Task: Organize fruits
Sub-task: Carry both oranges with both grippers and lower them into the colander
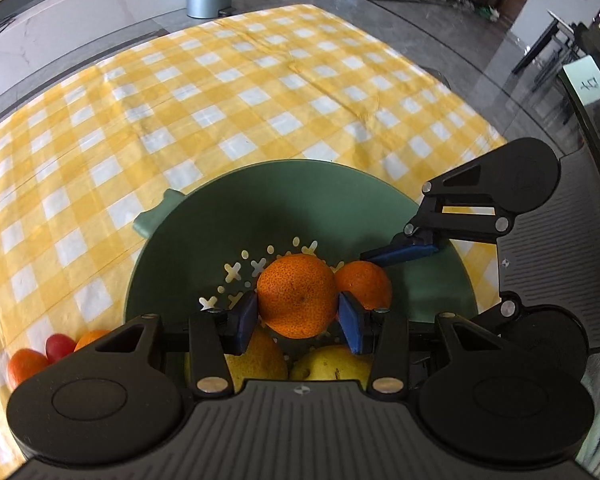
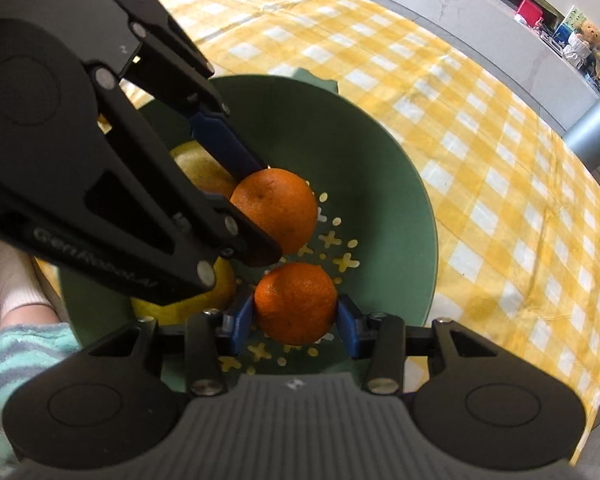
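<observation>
Since each gripper clasps an orange across its widest part, both look firmly held: the left gripper (image 1: 298, 312) holds one orange (image 1: 298, 296) and the right gripper (image 2: 296, 320) a second orange (image 2: 295, 303), both just above the floor of the green bowl (image 1: 236, 208). Two pears (image 1: 256, 356) lie in the bowl beneath them. The oranges look light, round and slightly yielding; their smooth peel could roll out of a loose grip, so squeezing at the equator suits them. More fruit (image 1: 56, 350) lies on the tabletop (image 1: 140, 92) just beside the bowl.
</observation>
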Available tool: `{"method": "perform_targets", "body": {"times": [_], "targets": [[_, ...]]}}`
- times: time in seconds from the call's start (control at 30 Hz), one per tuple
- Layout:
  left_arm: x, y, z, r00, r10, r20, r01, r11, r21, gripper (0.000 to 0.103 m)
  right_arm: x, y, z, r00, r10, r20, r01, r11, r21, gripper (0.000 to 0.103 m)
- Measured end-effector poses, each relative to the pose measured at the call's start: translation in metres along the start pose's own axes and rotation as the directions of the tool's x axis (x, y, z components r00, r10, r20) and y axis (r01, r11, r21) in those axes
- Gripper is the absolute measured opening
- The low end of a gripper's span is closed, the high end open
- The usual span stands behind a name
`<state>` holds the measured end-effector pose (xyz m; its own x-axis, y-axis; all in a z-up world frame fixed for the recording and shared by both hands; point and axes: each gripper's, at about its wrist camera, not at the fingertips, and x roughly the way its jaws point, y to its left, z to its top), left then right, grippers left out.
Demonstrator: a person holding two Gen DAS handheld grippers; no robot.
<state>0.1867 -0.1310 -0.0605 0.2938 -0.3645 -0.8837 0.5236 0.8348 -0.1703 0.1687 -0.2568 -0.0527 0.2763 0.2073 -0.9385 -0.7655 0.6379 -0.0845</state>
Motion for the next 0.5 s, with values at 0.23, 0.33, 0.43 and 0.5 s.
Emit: {"method": "perform_targets", "body": {"times": [0.23,0.33,0.43,0.5], "targets": [[0.0081,-0.0002,0.0002,1.000,0.003,-0.007,-0.003,1.000,0.012,0.050,0.0039,-0.0014,0.0022,1.000,0.010,-0.002,-0.010,1.000,-0.020,0.042],[0.0073,0.0002,-0.0009,1.000,0.001,0.000,-0.001,1.000,0.011,0.050,0.0047,0.0002,0.0037,1.000,0.007,-0.004,-0.007,1.000,-0.020,0.042],[0.0047,0.0012,-0.0020,1.000,-0.003,0.008,0.003,1.000,0.002,0.053,0.0016,0.0015,-0.0001,1.000,0.016,-0.008,-0.016,1.000,-0.019,0.042],[0.0003,0.0020,-0.0025,1.000,-0.006,0.017,0.006,1.000,-0.009,0.055,0.0014,-0.0003,0.0006,1.000,0.014,-0.013,-0.015,1.000,-0.015,0.046]]}}
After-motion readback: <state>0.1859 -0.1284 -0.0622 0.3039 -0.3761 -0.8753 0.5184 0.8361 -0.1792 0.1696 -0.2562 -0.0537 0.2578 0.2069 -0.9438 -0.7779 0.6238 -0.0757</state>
